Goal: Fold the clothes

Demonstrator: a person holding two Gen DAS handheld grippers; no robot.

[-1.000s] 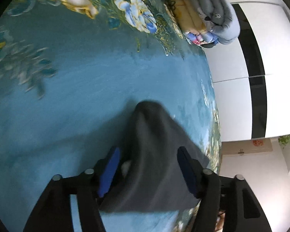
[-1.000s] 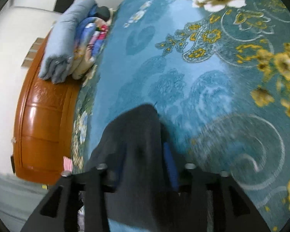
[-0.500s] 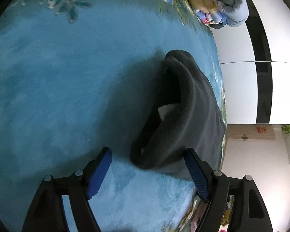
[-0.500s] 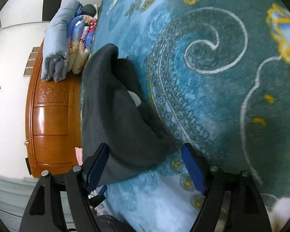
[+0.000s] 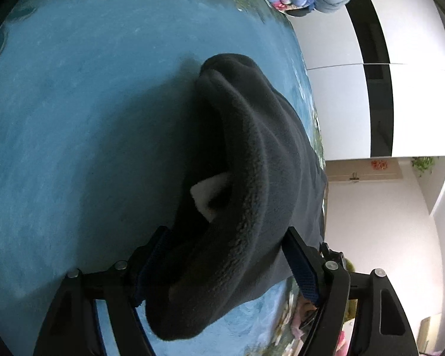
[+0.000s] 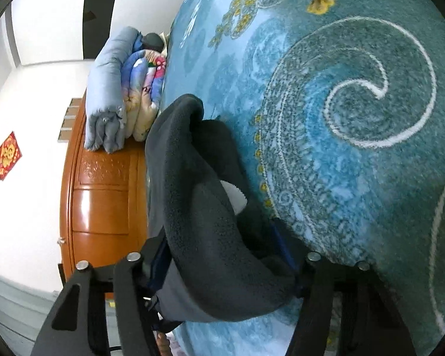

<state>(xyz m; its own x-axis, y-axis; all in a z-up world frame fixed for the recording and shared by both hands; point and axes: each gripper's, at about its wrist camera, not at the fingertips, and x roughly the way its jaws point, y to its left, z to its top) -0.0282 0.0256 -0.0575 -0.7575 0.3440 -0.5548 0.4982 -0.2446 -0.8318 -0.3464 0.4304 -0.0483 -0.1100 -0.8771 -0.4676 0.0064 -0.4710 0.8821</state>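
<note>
Half a second earlier, stood apart; now left claw and right claw clamped on dark grey fleece garment, bunched on teal floral bedspread, likely starting another fold

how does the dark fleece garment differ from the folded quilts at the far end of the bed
The dark grey fleece garment is plain; the folded quilts are pale blue and floral. The garment lies loosely bunched between the right gripper fingers; the quilts are neatly stacked, untouched. Both rest on the teal bedspread.
</note>
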